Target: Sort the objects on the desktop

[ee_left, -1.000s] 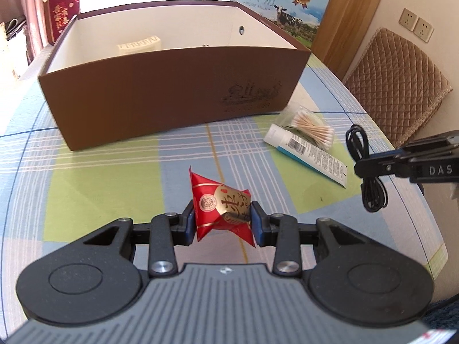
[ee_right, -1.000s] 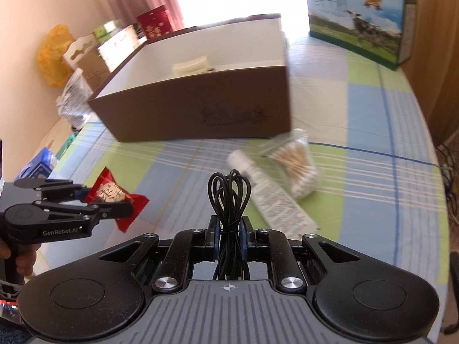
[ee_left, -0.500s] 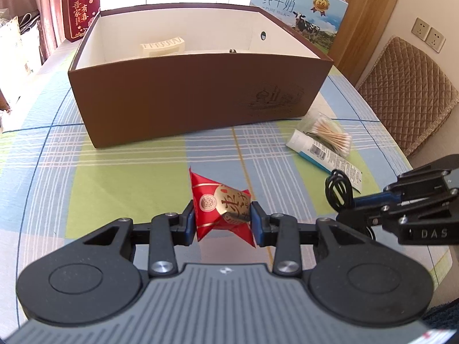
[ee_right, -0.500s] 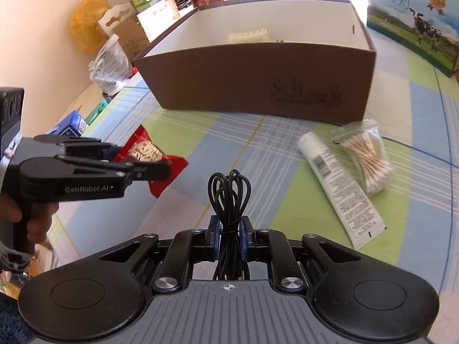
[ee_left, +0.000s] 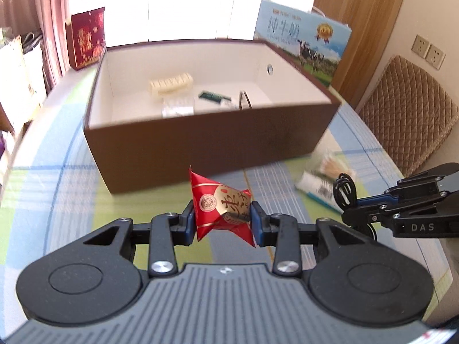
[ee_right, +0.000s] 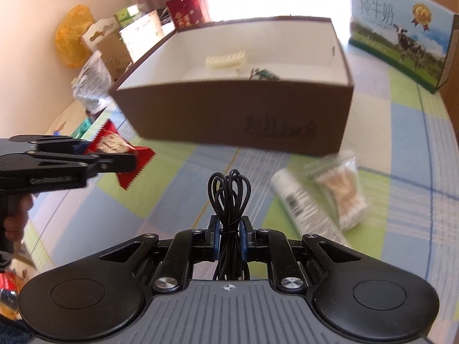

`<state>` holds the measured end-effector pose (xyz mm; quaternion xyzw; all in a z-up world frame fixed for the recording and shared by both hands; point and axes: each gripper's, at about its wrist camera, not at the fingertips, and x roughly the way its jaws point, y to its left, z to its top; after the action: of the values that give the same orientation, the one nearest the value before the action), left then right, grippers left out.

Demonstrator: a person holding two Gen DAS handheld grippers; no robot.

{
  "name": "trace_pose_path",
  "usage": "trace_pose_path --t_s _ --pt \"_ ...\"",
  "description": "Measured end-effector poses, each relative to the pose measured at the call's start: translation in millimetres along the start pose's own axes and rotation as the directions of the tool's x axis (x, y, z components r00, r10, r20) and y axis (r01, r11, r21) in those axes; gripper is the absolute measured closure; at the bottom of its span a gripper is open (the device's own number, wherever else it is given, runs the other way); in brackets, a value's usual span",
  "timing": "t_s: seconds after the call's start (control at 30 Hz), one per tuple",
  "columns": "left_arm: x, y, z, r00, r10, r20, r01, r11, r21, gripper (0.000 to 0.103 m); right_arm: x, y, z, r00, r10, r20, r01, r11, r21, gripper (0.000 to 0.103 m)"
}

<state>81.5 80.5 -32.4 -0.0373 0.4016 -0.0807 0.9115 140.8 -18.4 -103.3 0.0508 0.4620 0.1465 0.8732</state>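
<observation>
Take the milk carton [ee_left: 301,43] with the cow picture as your landmark: it stands upright on the checked tablecloth [ee_left: 43,195]. To its right you see a wooden door [ee_left: 358,23], then two wall sockets [ee_left: 427,53] above a quilted chair back [ee_left: 407,109]. Far to its left stands a red gift bag [ee_left: 87,38] beside a pink curtain [ee_left: 43,8]. Further left still, cartons [ee_right: 114,51] and a yellow bag [ee_right: 71,35] sit against the wall.

Left gripper [ee_left: 222,219]: black arms, blue pads, two round silver screws, grey ribbed plate with small cross mark. White "GenRobot.AI" letters seen on side, blurred. Right gripper [ee_right: 229,236]: same black, blue and grey build; white "DAS" printed on side. Hand [ee_right: 14,220] seen on black handle.
</observation>
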Motion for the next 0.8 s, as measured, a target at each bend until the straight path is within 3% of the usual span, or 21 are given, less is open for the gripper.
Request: trace_pose_path --t_s 0.5,0.8 --pt "2 35 79 0.99 0.067 0.125 -0.071 0.997 0.029 0.071 -19 -18 86 0.983 -0.033 0.179 0.033 0.999 0.003 0.092" --pt "34 56 116 0.989 0.108 0.103 -0.112 0.993 0.038 0.071 -2 -26 128 0.977 -0.067 0.201 0.072 0.997 -0.017 0.092"
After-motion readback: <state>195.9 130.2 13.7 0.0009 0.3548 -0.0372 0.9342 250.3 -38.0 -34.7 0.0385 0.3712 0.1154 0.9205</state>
